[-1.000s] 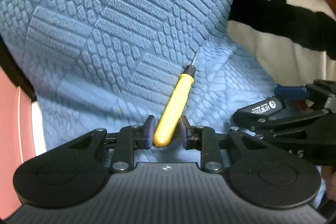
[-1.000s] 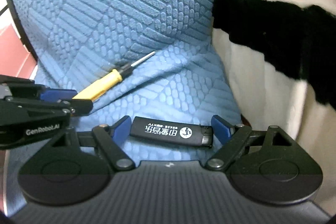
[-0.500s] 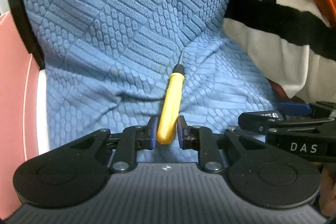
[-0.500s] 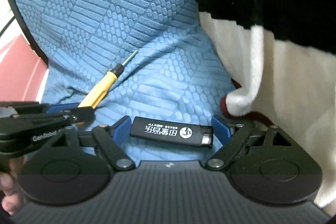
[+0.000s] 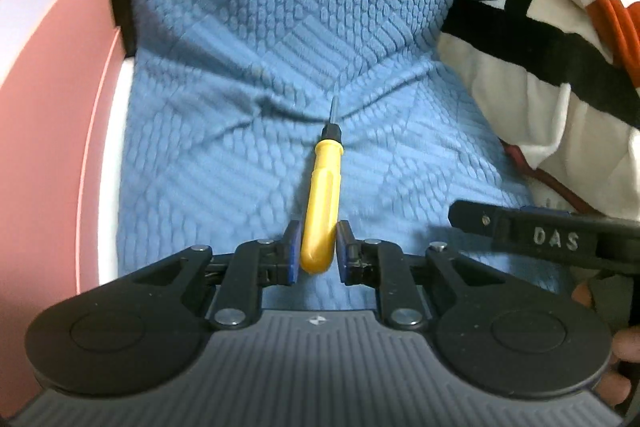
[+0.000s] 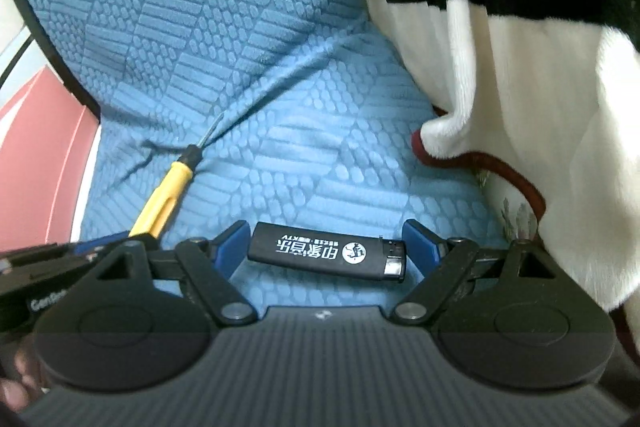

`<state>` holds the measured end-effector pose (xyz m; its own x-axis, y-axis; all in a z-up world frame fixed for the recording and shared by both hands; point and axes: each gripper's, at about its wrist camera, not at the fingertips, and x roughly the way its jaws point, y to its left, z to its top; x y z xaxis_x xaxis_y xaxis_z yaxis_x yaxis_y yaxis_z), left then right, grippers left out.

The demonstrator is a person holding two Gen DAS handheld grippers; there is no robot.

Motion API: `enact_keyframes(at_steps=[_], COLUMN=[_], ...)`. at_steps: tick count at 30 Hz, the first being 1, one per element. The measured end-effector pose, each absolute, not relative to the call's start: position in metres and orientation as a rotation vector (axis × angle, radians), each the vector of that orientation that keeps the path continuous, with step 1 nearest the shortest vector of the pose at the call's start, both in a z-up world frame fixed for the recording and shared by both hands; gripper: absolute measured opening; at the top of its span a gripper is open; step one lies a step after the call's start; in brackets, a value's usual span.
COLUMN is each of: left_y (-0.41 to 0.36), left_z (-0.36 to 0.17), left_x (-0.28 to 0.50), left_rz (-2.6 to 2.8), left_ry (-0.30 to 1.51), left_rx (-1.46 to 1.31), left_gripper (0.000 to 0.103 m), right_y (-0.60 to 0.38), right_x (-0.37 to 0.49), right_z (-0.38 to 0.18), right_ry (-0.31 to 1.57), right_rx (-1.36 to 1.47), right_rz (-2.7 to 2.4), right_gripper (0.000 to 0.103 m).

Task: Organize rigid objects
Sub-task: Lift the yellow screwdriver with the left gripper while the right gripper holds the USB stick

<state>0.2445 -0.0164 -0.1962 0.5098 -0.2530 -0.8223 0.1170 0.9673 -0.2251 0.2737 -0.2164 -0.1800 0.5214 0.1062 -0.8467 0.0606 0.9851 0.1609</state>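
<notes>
My left gripper [image 5: 318,251] is shut on the butt of a yellow-handled screwdriver [image 5: 321,195], whose thin metal tip points away toward the seat crease. The screwdriver also shows in the right wrist view [image 6: 166,199], held at the lower left. My right gripper [image 6: 326,253] is shut on a black lighter [image 6: 326,255] with white print, held lengthwise between the blue pads, its metal end to the right. Both are lifted over a blue textured seat cushion [image 5: 280,67]. The right gripper's side shows in the left wrist view [image 5: 540,235].
A cream, black and orange plush blanket [image 5: 552,47] is piled at the right of the seat; it fills the right of the right wrist view [image 6: 520,67]. A pink and white surface [image 5: 48,107] lies at the left beyond the seat's black edge.
Both grippers have pulled back and up from the seat with their objects. The screwdriver swung to point straight ahead. More of the pink surface and blanket shows.
</notes>
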Motion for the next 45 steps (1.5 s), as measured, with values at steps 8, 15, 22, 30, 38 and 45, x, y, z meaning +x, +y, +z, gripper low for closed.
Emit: enact_keyframes(at_steps=[8,15,22,30,38,45], left_y=[-0.010,-0.012,-0.006,0.008,0.001,-0.003], left_z=[-0.198,-0.193,-0.182,-0.180,-0.196,-0.206], left_x=[0.206,0.192,0.206,0.220,0.224,0.232], left_rz=[-0.169,-0.134,-0.088,-0.112,-0.211,-0.232], left_ry=[1.042,1.045,1.005,0.961,0.945,0.936], left_rx=[-0.168,-0.208,-0.229,-0.214,-0.235,-0.221], left_gripper=[0.021,0.021,0.031,0.039,0.039,0.039], right_y=[-0.209,-0.205,-0.203,-0.204,-0.202,-0.200], right_x=[0.266,0.261,0.261,0.267,0.277,0.280], right_z=[-0.172,-0.171,-0.174,-0.175,-0.175,-0.179], right_ry=[1.024,1.012,1.008,1.005,1.002,1.012], right_rx=[0.137,0.105,0.094,0.115,0.112,0.090], right_rz=[0.051,0.098,0.119,0.100,0.075,0.041], right_gripper=[0.085,0.085,0.085,0.085,0.085,0.085])
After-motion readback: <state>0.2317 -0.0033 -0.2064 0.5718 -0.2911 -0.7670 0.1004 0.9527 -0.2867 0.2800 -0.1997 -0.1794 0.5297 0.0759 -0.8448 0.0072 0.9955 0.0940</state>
